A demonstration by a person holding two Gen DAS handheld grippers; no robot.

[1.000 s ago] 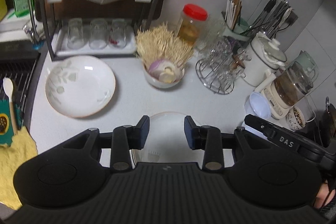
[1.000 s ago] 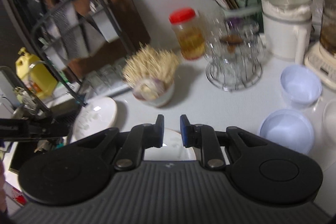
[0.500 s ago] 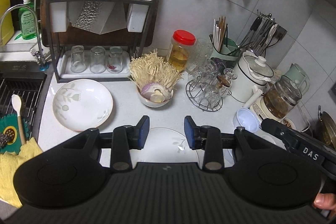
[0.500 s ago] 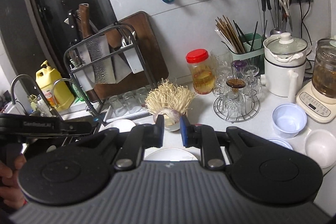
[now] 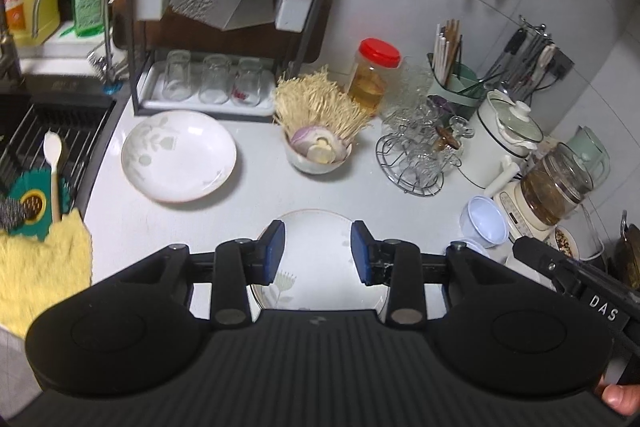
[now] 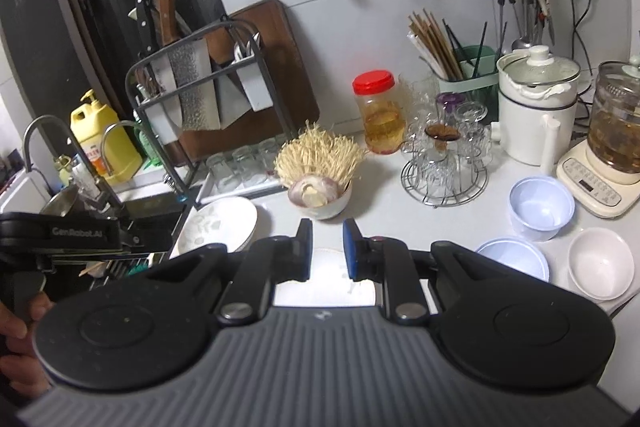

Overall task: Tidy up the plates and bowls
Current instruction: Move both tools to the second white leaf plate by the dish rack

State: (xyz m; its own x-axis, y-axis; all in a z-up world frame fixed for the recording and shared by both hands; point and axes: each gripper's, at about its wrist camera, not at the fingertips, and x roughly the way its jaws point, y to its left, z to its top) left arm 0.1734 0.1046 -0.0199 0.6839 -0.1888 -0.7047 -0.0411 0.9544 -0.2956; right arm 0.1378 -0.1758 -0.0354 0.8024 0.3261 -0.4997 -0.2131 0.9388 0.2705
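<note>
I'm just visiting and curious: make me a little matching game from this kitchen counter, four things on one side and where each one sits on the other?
Things:
1. jar with red lid
2. leaf-pattern plate
3. flower-pattern plate
4. yellow cloth

Places:
A. in front of the glasses rack
B. counter edge beside the sink
C. at the wall, behind the bowl with the onion
D. below the open left tool

Pairs: 1-C, 2-A, 3-D, 4-B
</note>
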